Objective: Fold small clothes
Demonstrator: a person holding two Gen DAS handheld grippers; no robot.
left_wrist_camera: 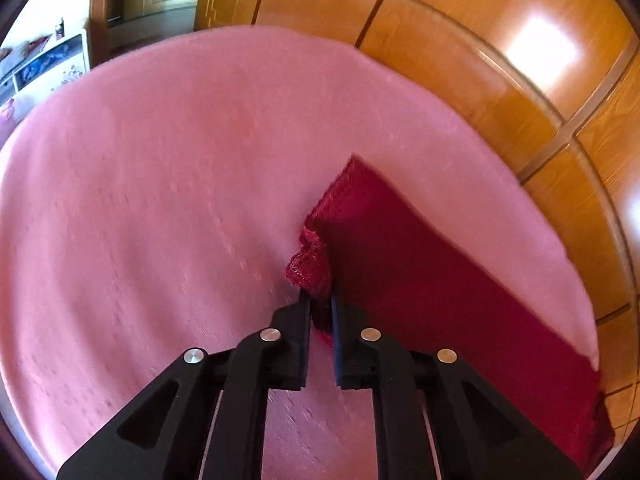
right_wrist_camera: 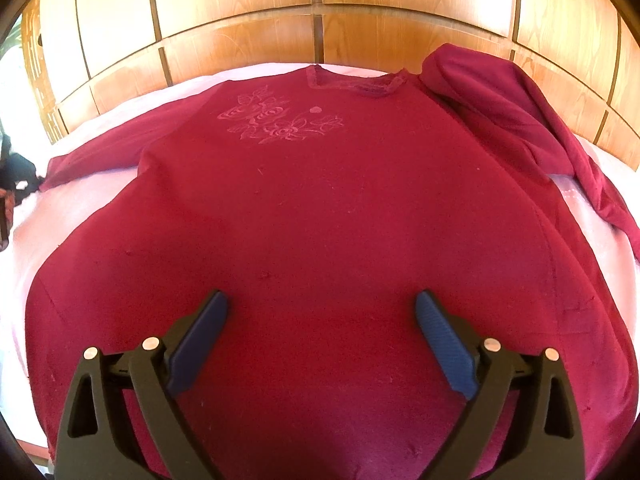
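A dark red long-sleeved shirt (right_wrist_camera: 320,208) with a pale flower print (right_wrist_camera: 280,120) lies flat, front up, on a pink sheet (right_wrist_camera: 24,248). Its neckline (right_wrist_camera: 356,82) points away from me. In the right wrist view one sleeve (right_wrist_camera: 96,154) lies out to the left and the other sleeve (right_wrist_camera: 520,120) is bunched at the right. My right gripper (right_wrist_camera: 322,308) is open and empty, over the shirt's lower middle. My left gripper (left_wrist_camera: 320,300) is shut on a lace-edged sleeve cuff (left_wrist_camera: 310,266); the sleeve (left_wrist_camera: 420,280) stretches to the right across the pink sheet (left_wrist_camera: 160,200).
Glossy wooden wardrobe panels (right_wrist_camera: 320,4) stand close behind the bed and also show in the left wrist view (left_wrist_camera: 500,60). A white unit with patterned items (left_wrist_camera: 48,64) stands at the far left. Dark items (right_wrist_camera: 16,176) lie off the bed's left edge.
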